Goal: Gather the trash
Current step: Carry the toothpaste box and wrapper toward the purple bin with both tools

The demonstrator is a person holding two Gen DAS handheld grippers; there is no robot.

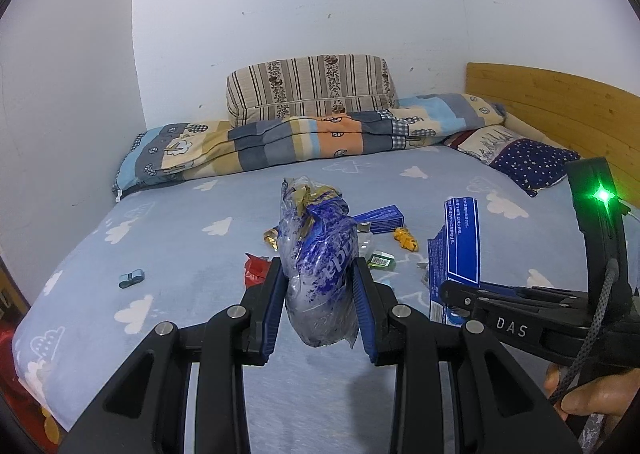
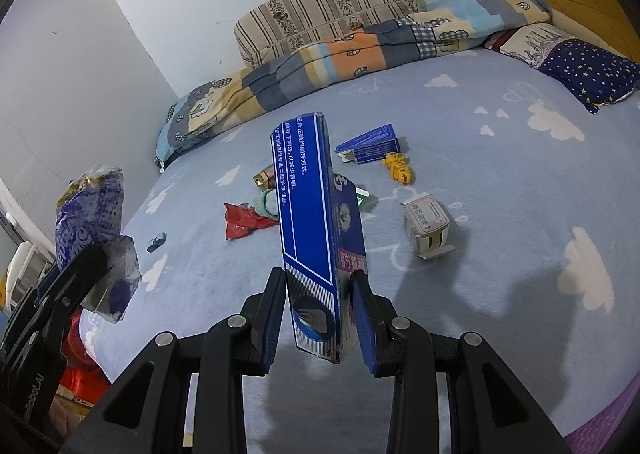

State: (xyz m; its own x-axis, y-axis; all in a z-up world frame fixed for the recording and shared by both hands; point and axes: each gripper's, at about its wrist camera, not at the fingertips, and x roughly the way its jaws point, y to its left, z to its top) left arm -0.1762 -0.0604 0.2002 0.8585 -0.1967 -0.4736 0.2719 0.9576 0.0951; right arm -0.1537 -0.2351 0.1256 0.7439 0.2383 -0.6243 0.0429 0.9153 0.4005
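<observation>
Both grippers are loaded, held above the bed (image 2: 500, 174). Left gripper (image 1: 318, 294) is closed w/ its pads squeezing a crumpled plastic bag (image 1: 320, 254) stuffed w/ wrappers; the bag is soft and its lower end hangs free below the pads, so it could slide out if the squeeze eases, and the loose top could spill bits. Right gripper (image 2: 320, 304) is clamped on the low end of a long blue box (image 2: 312, 214); most of the box sticks up past the pads, so a quick swing may lever it loose or twist it. The two grippers sit close side by side, so box and bag could knock. Beyond, more trash lies mid-bed: red wrapper (image 2: 240, 220), white carton (image 2: 426, 220), small blue box (image 2: 370, 142), yellow piece (image 2: 398, 168). Bed around them looks open; folded quilt (image 2: 320, 66), wall and headboard (image 1: 560, 102) close off the far side.
</observation>
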